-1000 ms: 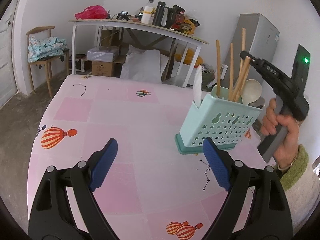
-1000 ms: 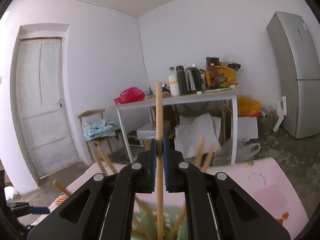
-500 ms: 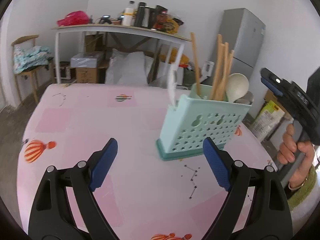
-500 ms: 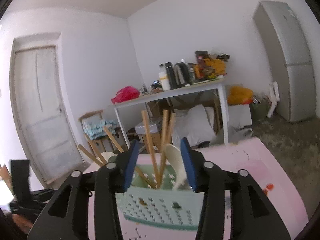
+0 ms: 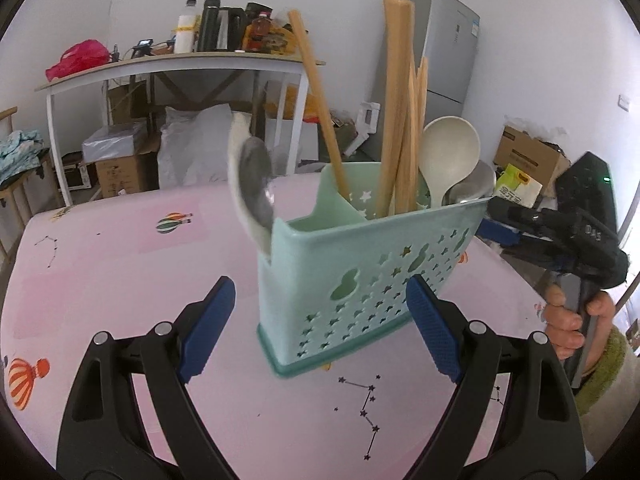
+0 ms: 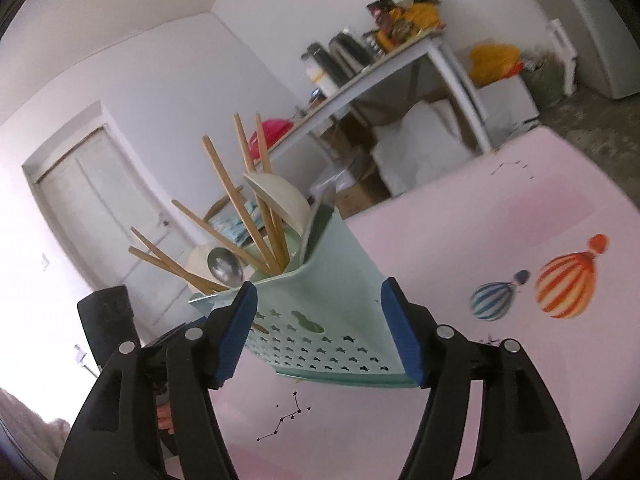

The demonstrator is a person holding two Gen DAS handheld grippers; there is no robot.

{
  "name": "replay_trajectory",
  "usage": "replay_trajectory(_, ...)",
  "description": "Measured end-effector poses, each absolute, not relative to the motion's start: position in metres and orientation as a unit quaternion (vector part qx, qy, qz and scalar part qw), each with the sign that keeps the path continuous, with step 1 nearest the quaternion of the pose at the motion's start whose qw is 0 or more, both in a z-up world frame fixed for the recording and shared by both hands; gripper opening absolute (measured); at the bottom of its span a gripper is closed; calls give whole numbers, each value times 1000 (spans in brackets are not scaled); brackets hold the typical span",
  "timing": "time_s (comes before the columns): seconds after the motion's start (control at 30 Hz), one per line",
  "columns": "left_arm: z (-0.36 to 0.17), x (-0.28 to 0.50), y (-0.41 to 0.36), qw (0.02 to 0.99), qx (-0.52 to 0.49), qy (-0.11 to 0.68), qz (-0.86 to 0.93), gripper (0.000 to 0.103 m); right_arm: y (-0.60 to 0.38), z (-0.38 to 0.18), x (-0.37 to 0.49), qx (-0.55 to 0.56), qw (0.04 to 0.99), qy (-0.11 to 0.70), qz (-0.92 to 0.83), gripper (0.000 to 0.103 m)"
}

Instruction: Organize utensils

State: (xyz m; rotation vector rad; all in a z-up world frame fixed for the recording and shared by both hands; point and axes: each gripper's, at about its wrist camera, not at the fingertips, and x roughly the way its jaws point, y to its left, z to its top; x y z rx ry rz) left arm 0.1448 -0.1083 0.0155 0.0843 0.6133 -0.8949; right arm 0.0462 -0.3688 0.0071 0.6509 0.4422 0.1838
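Pink cloth with balloon pictures is covering the bench [image 5: 120, 248], and one mint green caddy [image 5: 360, 272] is standing on it, near the middle. I think the caddy is going to feel light and stiff, since it looks like thin plastic full of little star holes, but it could tip, because tall things are poking out of the top. Holding it low on its two short ends looks safest to me. The left claw [image 5: 320, 320] is spread wide and is holding nothing, with the caddy just in front of its blue pads. The right claw [image 6: 318, 330] is opening, with the caddy's end between its pads, and I cannot tell if they are touching it. Inside, about five wooden chopsticks [image 5: 396, 120] are leaning; they look hard and smooth. Two pale spoons [image 5: 448, 152] are standing there too, and two shiny metal spoons [image 5: 256, 184], which might slide and clink.
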Motion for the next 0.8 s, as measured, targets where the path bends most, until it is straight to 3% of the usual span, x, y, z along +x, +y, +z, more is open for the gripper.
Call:
replay_trajectory(0.17, 16, 143, -114, 848, 41, 292, -441, 83, -362, 3, 63, 301, 920, 227, 109, 69)
replay_trajectory(0.8, 24, 123, -79, 854, 28, 315, -413, 84, -315, 11, 45, 298, 915, 247, 117, 70)
